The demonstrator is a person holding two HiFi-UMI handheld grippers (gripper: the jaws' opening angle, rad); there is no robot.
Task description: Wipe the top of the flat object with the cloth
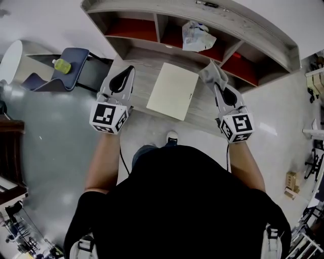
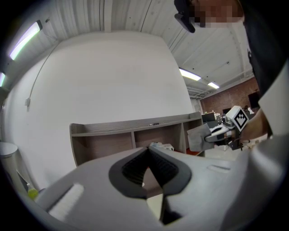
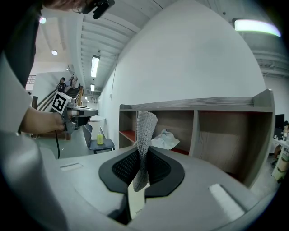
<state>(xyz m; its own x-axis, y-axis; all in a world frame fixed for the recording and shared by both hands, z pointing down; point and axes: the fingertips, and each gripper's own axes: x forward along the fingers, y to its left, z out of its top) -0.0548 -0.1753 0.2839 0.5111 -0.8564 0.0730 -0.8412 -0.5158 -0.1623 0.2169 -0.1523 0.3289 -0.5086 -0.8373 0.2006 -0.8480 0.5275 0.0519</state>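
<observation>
The person is holding one gripper in each hand over a wooden desk (image 1: 142,66). A flat object (image 1: 173,91), pale cream and square, is lying on the desk between the two grippers. Nothing is resting on top of it.

The right gripper (image 1: 215,83) is squeezing a grey cloth (image 1: 212,72). In the right gripper view the two jaws are pressing on the cloth (image 3: 145,131) from both sides, and the cloth is sticking up past the tips. The cloth is hanging just beside the far right corner of the flat object. It may be touching the desk, but this is hard to see.

The left gripper (image 1: 130,71) is pointing at the desk just left of the flat object. In the left gripper view its jaws are closed together, tip to tip, and they are gripping nothing.

A wooden shelf (image 1: 167,15) is standing at the back of the desk. A crumpled plastic bag (image 1: 196,36) is sitting in its middle box. On the floor to the left, a chair (image 1: 71,68) with a blue seat is carrying a small yellow-green bottle (image 1: 63,66).
</observation>
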